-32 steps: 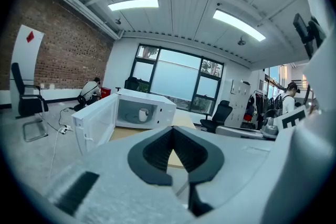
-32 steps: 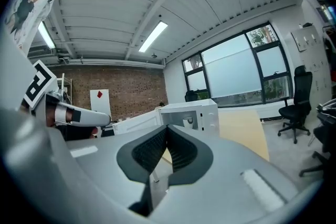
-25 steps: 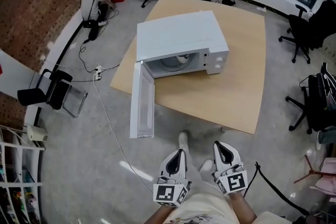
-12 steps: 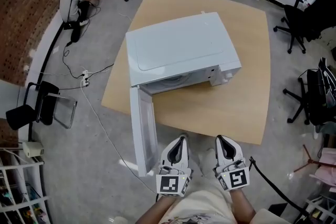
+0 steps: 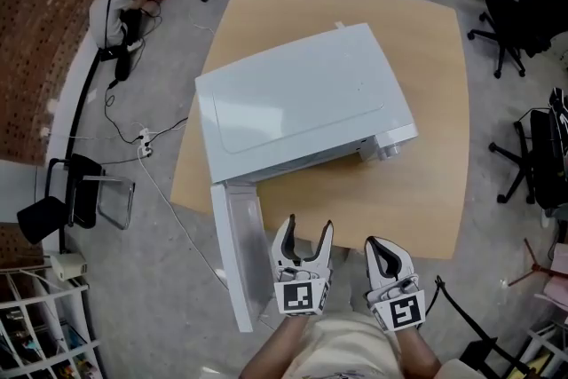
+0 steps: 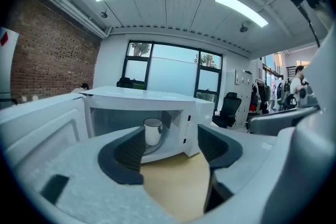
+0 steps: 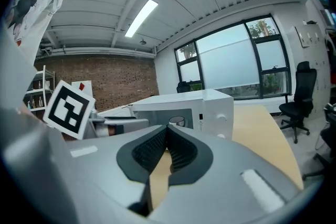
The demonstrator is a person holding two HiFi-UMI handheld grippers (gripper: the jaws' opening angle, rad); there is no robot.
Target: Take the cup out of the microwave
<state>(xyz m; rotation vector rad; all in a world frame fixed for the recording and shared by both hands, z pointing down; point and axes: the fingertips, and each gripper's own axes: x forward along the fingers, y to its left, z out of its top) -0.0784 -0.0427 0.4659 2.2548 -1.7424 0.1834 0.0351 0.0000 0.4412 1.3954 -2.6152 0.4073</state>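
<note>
A white microwave (image 5: 302, 106) stands on a wooden table (image 5: 426, 191), its door (image 5: 232, 253) swung open toward me on the left. In the head view its top hides the inside. A white cup (image 6: 153, 131) with a dark rim stands inside the cavity; the right gripper view also catches the cup (image 7: 177, 122). My left gripper (image 5: 303, 231) hovers at the table's near edge beside the door, its jaws opening with nothing between them, well short of the cup. My right gripper (image 5: 383, 251) sits just right of it, shut and empty.
A person (image 5: 111, 9) sits on the floor at the far left near a red box. Cables (image 5: 151, 146) run across the floor toward the table. A folding chair (image 5: 75, 200) stands at the left, and office chairs (image 5: 510, 13) ring the far and right sides.
Both grippers have moved forward to the table's near edge by the open door. The left jaws went from shut to open. The microwave's inside has dropped out of the head view.
</note>
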